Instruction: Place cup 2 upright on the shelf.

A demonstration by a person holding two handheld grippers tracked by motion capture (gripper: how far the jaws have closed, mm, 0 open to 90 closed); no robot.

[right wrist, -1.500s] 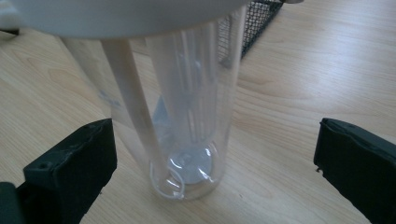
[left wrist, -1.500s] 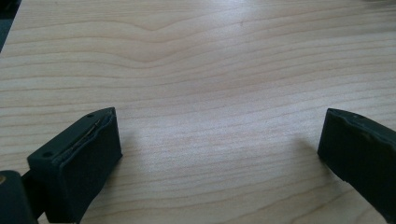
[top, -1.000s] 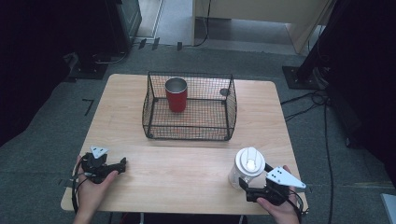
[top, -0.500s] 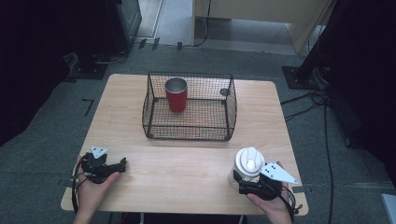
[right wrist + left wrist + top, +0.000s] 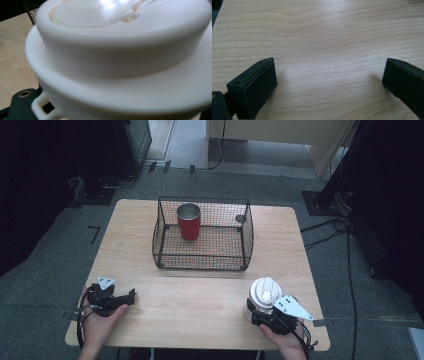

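1. High view is showing a person sitting at a light wooden table, holding one gripper in each hand.
2. The right gripper is standing near the front right corner of the table. Its jaws have just been closing, and now they are gripping the white plastic lidded cup low on its body.
3. The white plastic lidded cup is standing upright on the table, well apart from the black wire basket.
4. A red metal tumbler is standing upright inside the black wire basket, near its back left part.
5. The left gripper is resting near the front left corner of the table.
6. Left gripper view is showing its two black jaws standing wide apart, with nothing between them except bare wood.
7. Right gripper view is showing the white lid very close and blurred.
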